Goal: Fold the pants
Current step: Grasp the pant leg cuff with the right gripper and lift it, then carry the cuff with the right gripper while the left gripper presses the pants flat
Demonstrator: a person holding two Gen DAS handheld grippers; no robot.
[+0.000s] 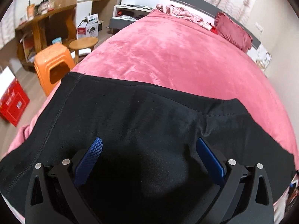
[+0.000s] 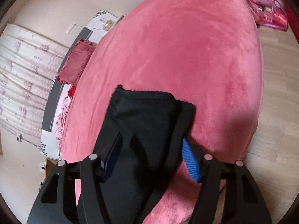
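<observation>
Pants: your black pants lie flat on the pink bed; in the left wrist view a stitched seam runs down the cloth near the bed's left edge, and a second hemmed edge crosses the far side of the cloth.
Pants end: in the right wrist view you see a folded black end with a rough hem, one layer peeking out past the other on the right.
Place: the pants sit along the bed's near edge; one corner reaches the bed's left edge beside the orange stool.
Left gripper: your left gripper has its jaws wide apart over the cloth; nothing is pinched between them.
Right gripper: your right gripper has its jaws apart with the black cloth between them; you cannot tell from this view whether the pads press on it, and the right pad sits at the cloth's edge.
Open room: beyond the pants the bed is bare pink cover up to the pillow at the headboard.
Edges: bare wood floor runs past the bed's rounded right edge in the right wrist view; a red box stands on the floor left of the bed.
</observation>
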